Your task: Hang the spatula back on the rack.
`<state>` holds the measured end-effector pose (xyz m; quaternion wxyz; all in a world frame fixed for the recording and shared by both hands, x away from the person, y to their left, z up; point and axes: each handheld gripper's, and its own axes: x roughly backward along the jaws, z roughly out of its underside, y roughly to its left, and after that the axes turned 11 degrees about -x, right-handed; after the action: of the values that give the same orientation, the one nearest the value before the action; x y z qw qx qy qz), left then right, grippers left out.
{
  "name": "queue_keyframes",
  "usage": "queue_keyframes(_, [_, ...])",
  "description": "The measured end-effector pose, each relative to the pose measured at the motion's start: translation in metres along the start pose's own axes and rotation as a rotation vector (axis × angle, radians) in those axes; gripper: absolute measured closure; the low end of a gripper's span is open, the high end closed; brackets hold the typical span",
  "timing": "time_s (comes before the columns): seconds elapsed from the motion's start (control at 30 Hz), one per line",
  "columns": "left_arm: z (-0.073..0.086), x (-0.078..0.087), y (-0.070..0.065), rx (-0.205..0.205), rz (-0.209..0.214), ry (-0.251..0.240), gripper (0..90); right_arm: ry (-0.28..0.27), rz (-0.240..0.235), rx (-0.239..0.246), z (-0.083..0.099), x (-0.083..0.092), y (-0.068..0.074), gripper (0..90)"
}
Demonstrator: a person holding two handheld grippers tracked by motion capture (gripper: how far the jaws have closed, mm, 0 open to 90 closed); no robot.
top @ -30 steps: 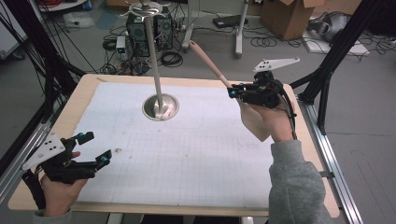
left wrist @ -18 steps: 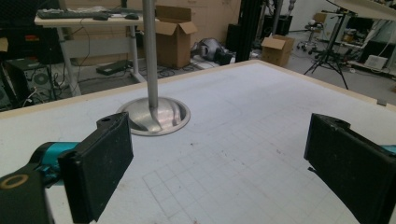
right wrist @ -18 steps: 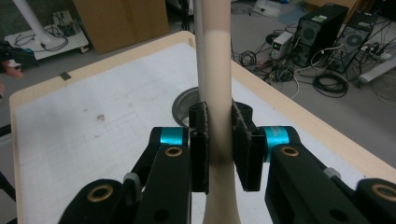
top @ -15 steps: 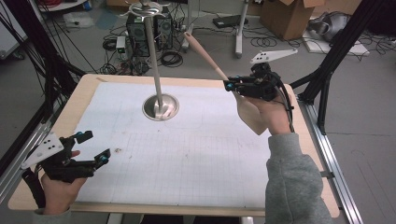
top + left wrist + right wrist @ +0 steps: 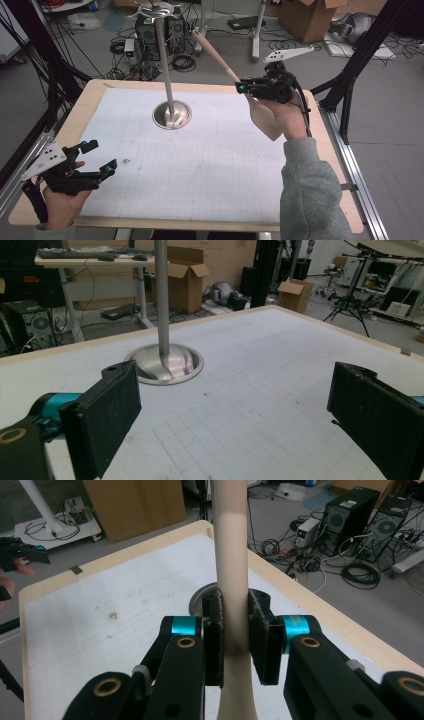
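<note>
My right gripper (image 5: 243,88) is shut on the handle of a beige spatula (image 5: 264,116) and holds it in the air over the table's far right. The flat blade hangs in front of the hand. The handle slants up and left toward the top of a metal stand (image 5: 165,65). In the right gripper view the pads of my right gripper (image 5: 235,630) press both sides of the spatula handle (image 5: 230,540). My left gripper (image 5: 100,156) rests open at the near left corner, with nothing between the jaws of the left gripper (image 5: 235,415).
The stand's round base (image 5: 172,114) sits on the white grid mat (image 5: 200,170), far centre; its pole (image 5: 161,290) carries hooks at the top. Past the table's far edge the floor holds computer towers (image 5: 350,515), cables and cardboard boxes (image 5: 307,17).
My right gripper has moved slightly up and away with the spatula, so the handle tip sits nearer the stand's top. The left gripper has stayed in place.
</note>
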<state>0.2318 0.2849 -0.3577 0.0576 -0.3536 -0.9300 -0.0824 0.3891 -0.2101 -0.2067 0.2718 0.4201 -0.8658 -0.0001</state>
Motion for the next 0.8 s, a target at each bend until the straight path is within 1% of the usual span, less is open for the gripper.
queue_keyframes(0.23, [-0.002, 0.004, 0.001, 0.004, -0.004, -0.016, 7.4, -0.01, -0.007, 0.008, -0.006, -0.005, 0.002, 78.4])
queue_keyframes(0.33, [-0.002, 0.004, 0.002, 0.006, -0.004, -0.017, 7.4, -0.016, -0.019, 0.0, -0.008, -0.006, 0.001, 78.4])
queue_keyframes(0.57, [-0.002, 0.003, 0.001, 0.005, 0.0, -0.017, 7.4, -0.025, -0.023, -0.003, -0.013, -0.01, 0.001, 78.4])
queue_keyframes(0.8, [-0.002, 0.003, 0.0, 0.003, 0.003, -0.017, 7.4, -0.026, -0.029, 0.006, -0.019, -0.013, 0.005, 78.4])
